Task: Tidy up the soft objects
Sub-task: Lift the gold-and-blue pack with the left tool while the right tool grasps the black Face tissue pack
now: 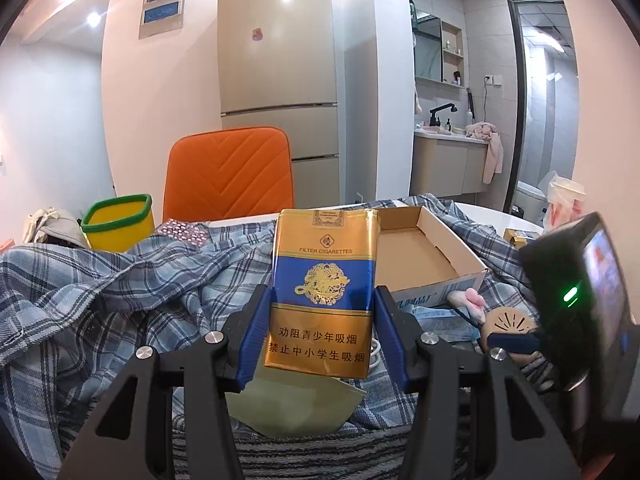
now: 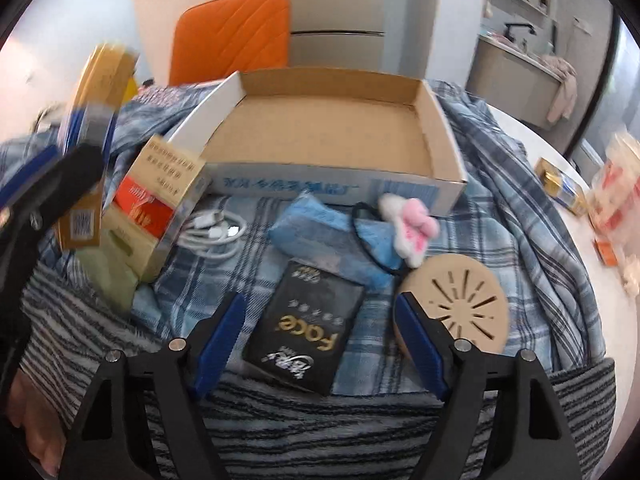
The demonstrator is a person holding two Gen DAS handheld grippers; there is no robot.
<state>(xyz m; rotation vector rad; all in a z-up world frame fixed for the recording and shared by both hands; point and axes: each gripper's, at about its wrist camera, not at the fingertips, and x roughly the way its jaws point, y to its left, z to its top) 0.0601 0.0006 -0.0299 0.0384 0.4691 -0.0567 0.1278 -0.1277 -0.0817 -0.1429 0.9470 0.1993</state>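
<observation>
Gold-and-blue soft cigarette pack [image 1: 322,292] upright, off the plaid cloth [image 1: 120,280] — black "Face" packet [image 2: 306,326] lying flat on it.

The gold-and-blue cigarette pack [image 1: 324,296] reads "FILTER CIGARETTES" above its blue band and "劝阻青少年吸烟 / 禁止中小学生吸烟" below it. Near the cardboard box [image 2: 444,140], on its open-front side, the black packet [image 2: 306,328] reads "Face".

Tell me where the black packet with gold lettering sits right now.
In the right wrist view, the black packet with gold lettering lies flat on the blue plaid cloth, low and central, between the open fingers of the right hand-held gripper, left of the round beige slotted disc.
</observation>
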